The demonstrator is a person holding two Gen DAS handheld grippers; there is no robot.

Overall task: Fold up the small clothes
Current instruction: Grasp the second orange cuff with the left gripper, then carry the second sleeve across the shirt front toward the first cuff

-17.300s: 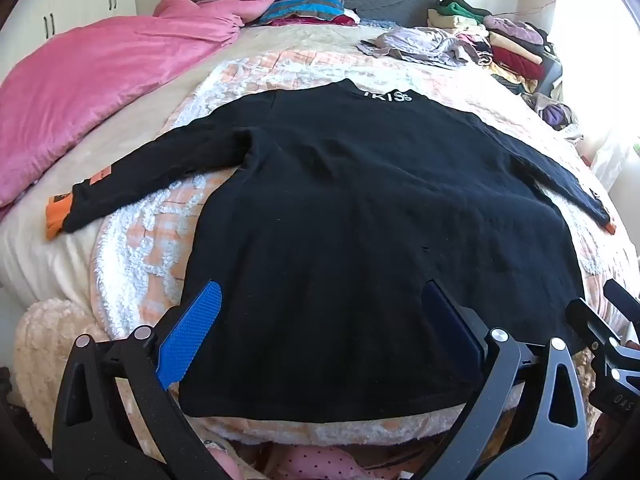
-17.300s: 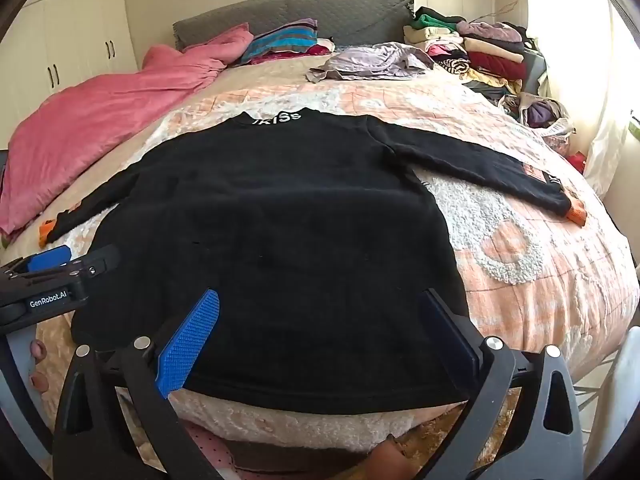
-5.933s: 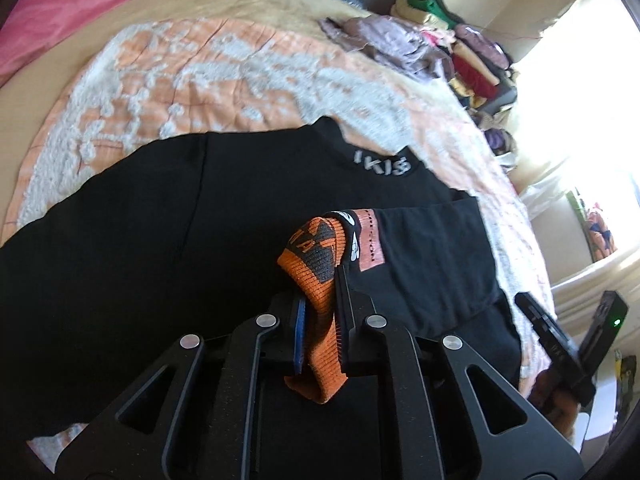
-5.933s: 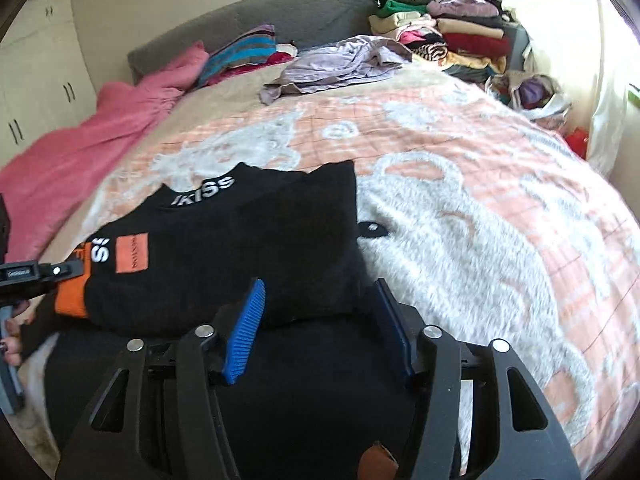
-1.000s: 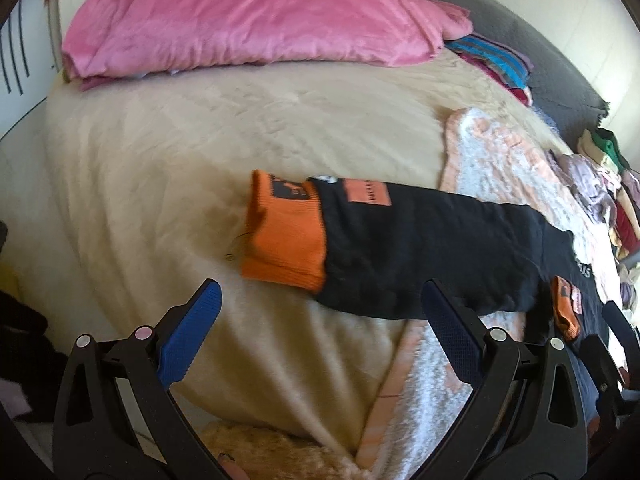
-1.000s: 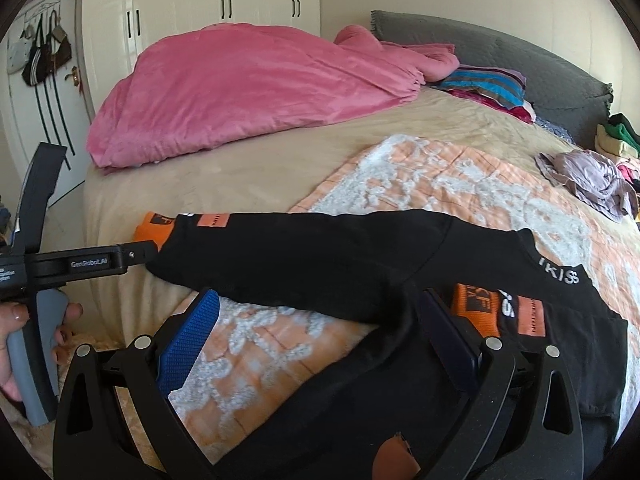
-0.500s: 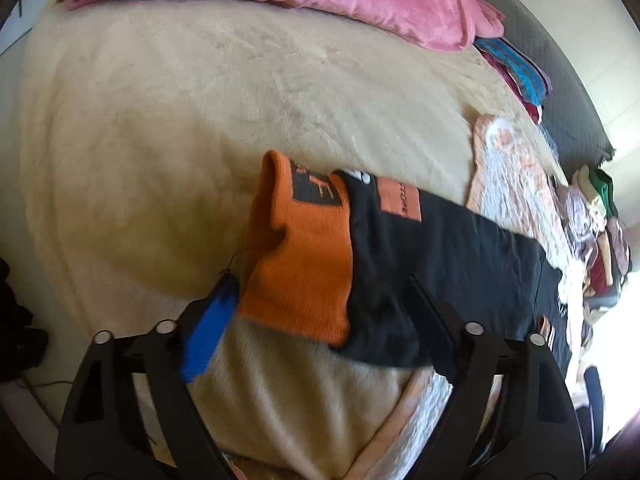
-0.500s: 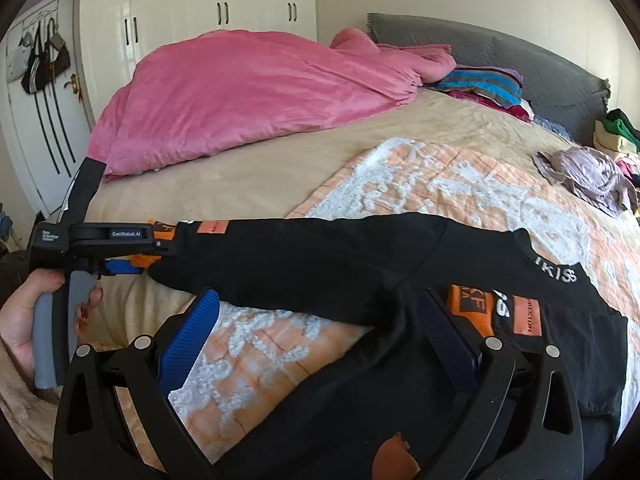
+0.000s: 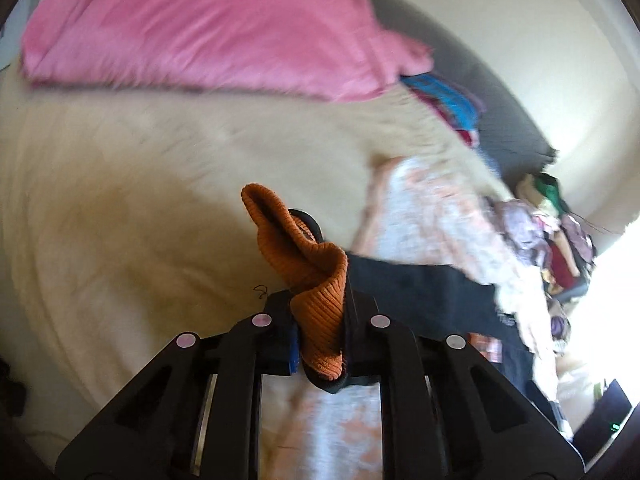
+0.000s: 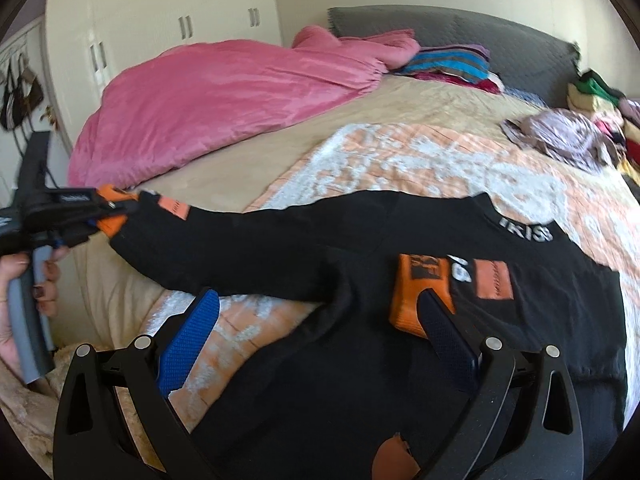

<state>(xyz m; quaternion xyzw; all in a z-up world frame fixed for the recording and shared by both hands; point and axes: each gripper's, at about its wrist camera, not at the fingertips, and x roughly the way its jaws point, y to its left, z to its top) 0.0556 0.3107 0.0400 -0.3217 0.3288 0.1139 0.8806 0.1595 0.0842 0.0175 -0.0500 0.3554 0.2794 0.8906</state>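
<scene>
The left tool is pinching the orange cuff of the black sweater's outstretched sleeve, its jaws clamped together on the ribbing and lifting it just clear of the bed. The right tool is hovering with jaws apart and empty over the sweater's body, beside the other cuff, which is already lying folded across the chest. The sweater is lying on the peach-and-white blanket. Judged best: carry the cuff low across the chest, keeping the sleeve taut, while the right tool is steadying the shoulder.
</scene>
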